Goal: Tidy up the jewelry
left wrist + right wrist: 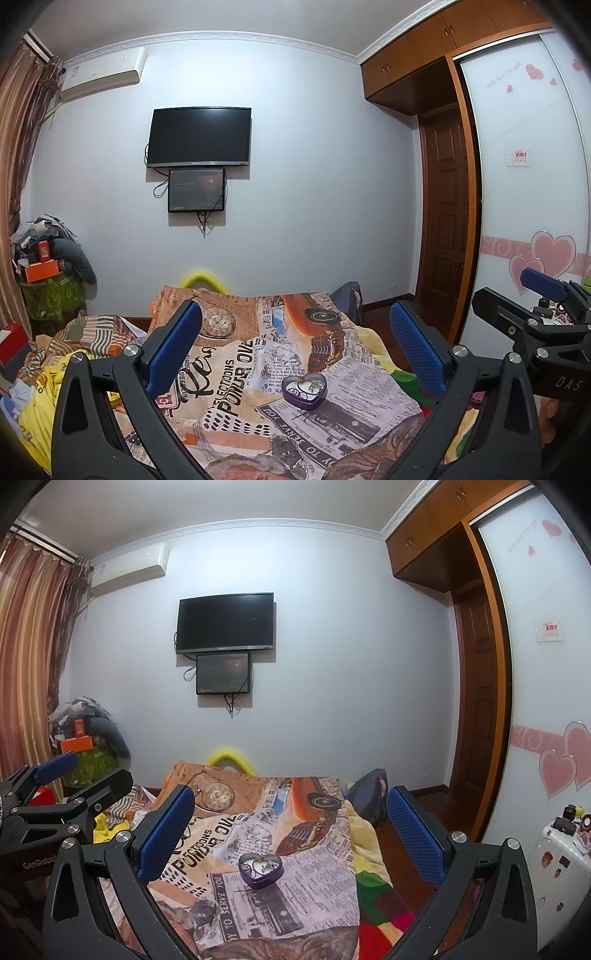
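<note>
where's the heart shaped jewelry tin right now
The purple heart tin sits open on the newspaper-print blanket, low centre in both wrist views, ahead of both open grippers.

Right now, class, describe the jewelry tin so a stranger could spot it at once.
Find the bed under the wall TV, covered by a newspaper-print blanket. Near its middle sits the tin, lidless, with jewelry inside. It is the only purple, heart-shaped thing there.

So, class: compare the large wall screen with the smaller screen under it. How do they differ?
The large wall screen is bigger and blank black; the smaller screen shows a faint dim image. The large one hangs higher, the smaller directly beneath it. Both are dark-framed, wall-mounted and have cables.
</note>
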A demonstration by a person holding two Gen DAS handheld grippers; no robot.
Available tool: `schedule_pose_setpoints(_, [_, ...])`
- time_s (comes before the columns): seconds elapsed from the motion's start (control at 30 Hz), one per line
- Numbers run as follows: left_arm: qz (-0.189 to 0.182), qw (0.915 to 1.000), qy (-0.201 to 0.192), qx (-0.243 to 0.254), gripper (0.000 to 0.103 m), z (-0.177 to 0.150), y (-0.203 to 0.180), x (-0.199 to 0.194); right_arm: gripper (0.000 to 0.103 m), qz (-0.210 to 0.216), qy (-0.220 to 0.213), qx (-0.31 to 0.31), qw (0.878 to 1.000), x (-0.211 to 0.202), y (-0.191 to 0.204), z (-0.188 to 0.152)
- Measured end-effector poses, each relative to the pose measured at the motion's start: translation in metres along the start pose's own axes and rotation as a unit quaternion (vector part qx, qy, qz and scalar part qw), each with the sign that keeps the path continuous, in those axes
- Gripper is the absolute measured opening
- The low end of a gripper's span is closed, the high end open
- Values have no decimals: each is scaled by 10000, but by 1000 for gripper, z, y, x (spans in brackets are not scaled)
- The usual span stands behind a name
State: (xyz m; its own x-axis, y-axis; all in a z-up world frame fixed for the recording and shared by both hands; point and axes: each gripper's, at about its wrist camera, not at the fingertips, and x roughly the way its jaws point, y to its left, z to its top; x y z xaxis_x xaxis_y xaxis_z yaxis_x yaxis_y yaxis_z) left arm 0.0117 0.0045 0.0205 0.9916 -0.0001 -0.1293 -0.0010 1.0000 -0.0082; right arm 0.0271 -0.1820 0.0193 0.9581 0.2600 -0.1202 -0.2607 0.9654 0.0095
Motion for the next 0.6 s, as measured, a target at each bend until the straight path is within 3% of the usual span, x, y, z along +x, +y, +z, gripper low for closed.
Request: schedule_pose_setpoints(0.6, [-78,9998,148,-51,102,-4,-2,9,103,-14,136,35,9999,5,-1,-3])
